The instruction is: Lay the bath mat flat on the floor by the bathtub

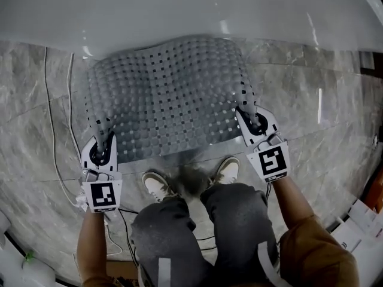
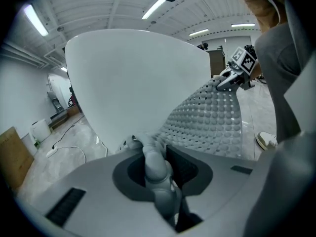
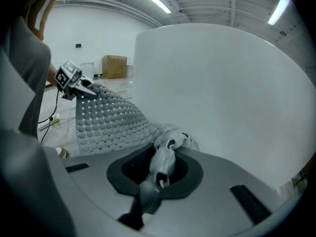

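Floor (image 1: pixel 335 121), bath mat (image 1: pixel 167 94) spanning left tongs (image 1: pixel 103 131), right tongs (image 1: pixel 246 113)

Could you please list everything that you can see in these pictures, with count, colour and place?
bath mat: one, grey, studded, spread in front of the bathtub
bathtub: one, white, along the top of the head view
floor: grey marbled tiles
cables: two, white, on the floor at left
cardboard box: one, brown, far off in the right gripper view
shoes: two, pale, behind the mat's near edge
left gripper: one, white and black, shut on the mat's near left corner
right gripper: one, same colours, shut on the near right corner
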The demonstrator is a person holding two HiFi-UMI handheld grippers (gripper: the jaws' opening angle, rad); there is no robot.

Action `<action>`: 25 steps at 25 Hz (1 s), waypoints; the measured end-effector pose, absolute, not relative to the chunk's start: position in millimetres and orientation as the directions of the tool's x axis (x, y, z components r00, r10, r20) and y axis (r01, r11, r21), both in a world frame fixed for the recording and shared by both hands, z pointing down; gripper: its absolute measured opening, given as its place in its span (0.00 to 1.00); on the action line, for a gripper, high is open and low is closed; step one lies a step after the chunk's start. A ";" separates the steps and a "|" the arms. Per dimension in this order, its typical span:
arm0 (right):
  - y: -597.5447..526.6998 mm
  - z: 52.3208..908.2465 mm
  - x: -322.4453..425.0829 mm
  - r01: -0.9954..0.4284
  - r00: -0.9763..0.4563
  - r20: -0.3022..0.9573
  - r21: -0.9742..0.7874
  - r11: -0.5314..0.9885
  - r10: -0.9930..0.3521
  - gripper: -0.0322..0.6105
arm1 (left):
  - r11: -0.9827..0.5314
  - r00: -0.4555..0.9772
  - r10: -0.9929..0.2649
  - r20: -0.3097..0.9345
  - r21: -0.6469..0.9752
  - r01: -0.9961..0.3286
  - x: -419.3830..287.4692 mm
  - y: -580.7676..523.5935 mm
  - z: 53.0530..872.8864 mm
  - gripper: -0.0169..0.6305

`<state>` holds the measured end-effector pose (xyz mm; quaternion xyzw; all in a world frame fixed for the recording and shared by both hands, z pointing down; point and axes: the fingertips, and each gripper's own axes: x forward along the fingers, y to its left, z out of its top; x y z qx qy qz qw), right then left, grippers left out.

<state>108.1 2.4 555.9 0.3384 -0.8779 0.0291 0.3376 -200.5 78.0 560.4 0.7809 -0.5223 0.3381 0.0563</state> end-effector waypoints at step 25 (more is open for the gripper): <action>7.9 662.5 141.2 -0.699 -0.467 0.661 0.130 0.703 -0.587 0.12 | -0.346 0.216 -0.795 0.567 -0.130 -0.929 -219.3 77.4 644.8 0.14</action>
